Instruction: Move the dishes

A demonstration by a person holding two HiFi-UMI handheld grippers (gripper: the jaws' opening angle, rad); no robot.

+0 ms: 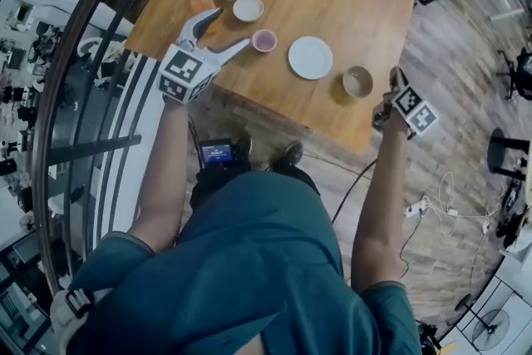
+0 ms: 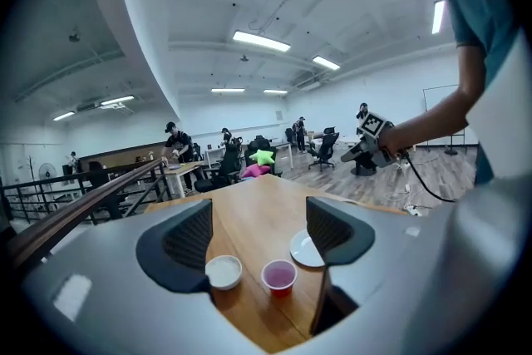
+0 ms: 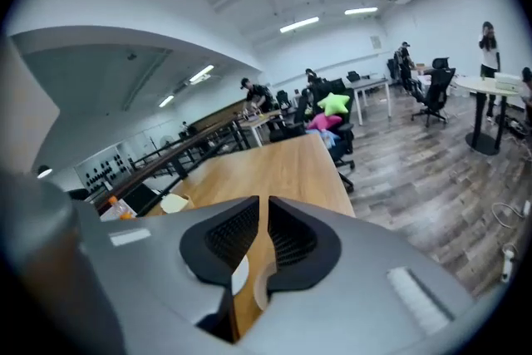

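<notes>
Person in teal short-sleeved shirt (image 1: 266, 262) and dark shoes (image 1: 289, 152); left gripper (image 1: 233, 27) and right gripper (image 1: 394, 76) each grey-bodied, with black-and-white square-marker cube (image 1: 184, 72), dark ribbed fingers (image 2: 189, 239), black cable (image 1: 353, 184) trailing from the right.
</notes>
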